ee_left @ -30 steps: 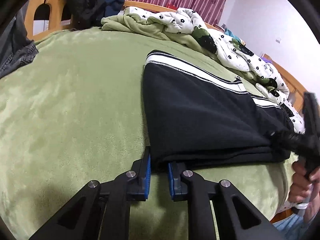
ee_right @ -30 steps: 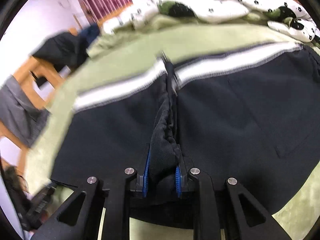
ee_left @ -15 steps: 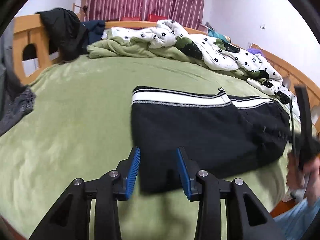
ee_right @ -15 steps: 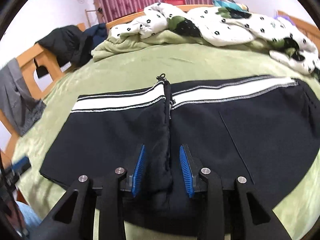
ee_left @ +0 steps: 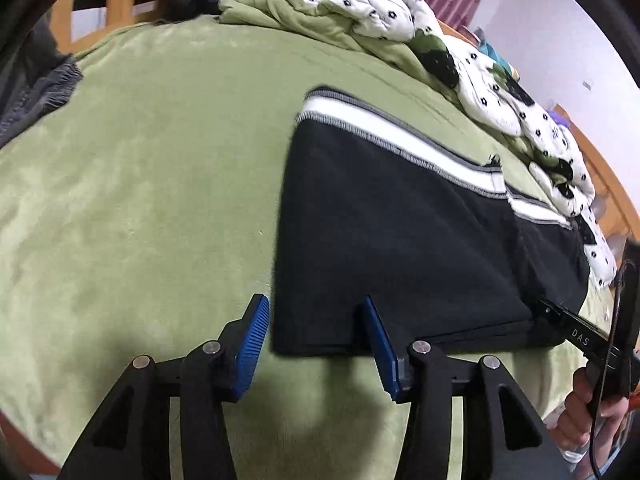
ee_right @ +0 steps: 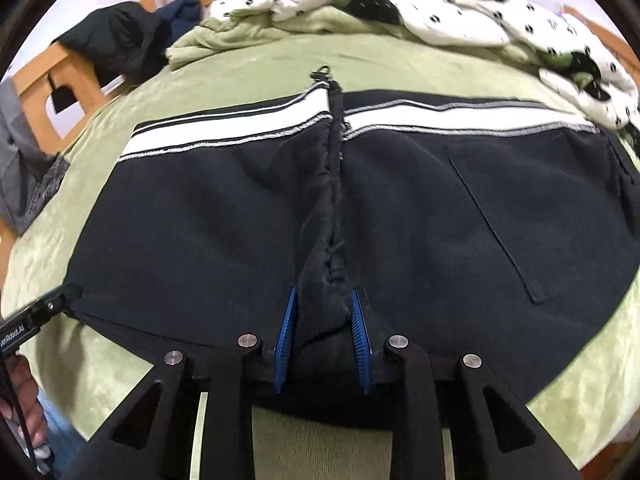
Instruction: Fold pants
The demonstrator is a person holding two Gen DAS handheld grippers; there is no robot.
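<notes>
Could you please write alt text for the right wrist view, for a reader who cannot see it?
The right hand-held gripper has its blue pads either side of a bunched ridge at the near edge of black pants with a white waistband stripe, spread on a green blanket. A rumpled spotted duvet lies behind.

You have one pair of black pants (ee_right: 400,220) with one white stripe along its edge, lying on one green bedspread (ee_left: 140,200). One white spotted quilt (ee_left: 500,92) is bunched at the far side. Two grippers show: left gripper (ee_left: 316,344) and right gripper (ee_right: 322,340).
</notes>
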